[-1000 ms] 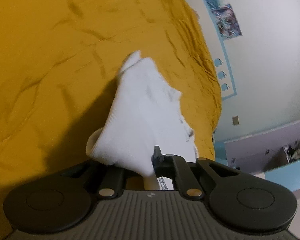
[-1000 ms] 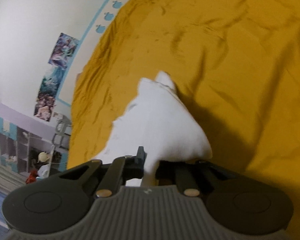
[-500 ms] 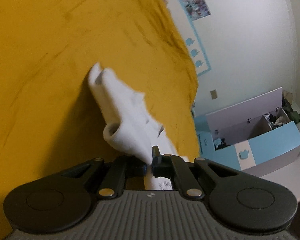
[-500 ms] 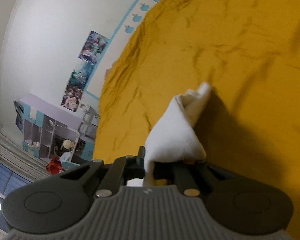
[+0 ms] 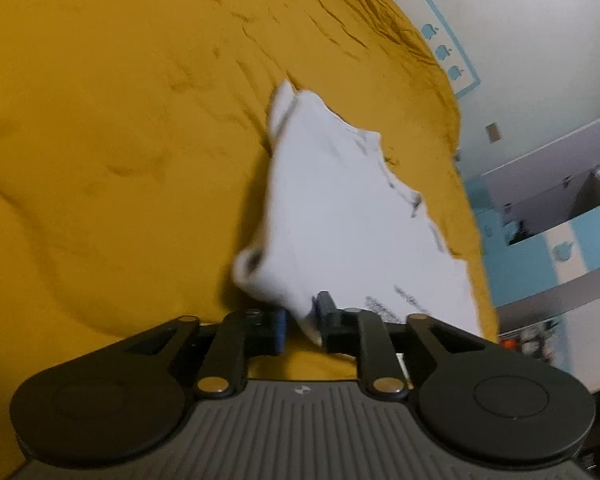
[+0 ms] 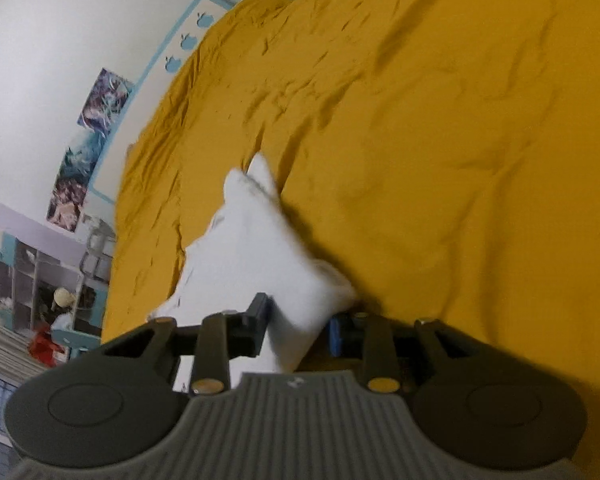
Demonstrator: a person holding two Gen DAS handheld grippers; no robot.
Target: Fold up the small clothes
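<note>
A small white garment (image 5: 340,216) with grey print along one edge stretches over the yellow bedspread (image 5: 120,140). My left gripper (image 5: 302,322) has its jaws parted a little, and one corner of the cloth still lies between them. In the right wrist view the same white garment (image 6: 256,248) hangs from my right gripper (image 6: 298,328), whose jaws have also spread, with the cloth's other corner between them. The garment's far tip touches the bed.
The wrinkled yellow bedspread (image 6: 440,140) fills most of both views. A white wall with posters (image 6: 96,120) runs along the bed. A blue and white toy box (image 5: 560,216) stands open beyond the bed's edge. Shelves (image 6: 28,276) stand at the left.
Both grippers have widened their jaws around the garment's corners. The garment has dropped lower and spread out flatter over the bedspread.
</note>
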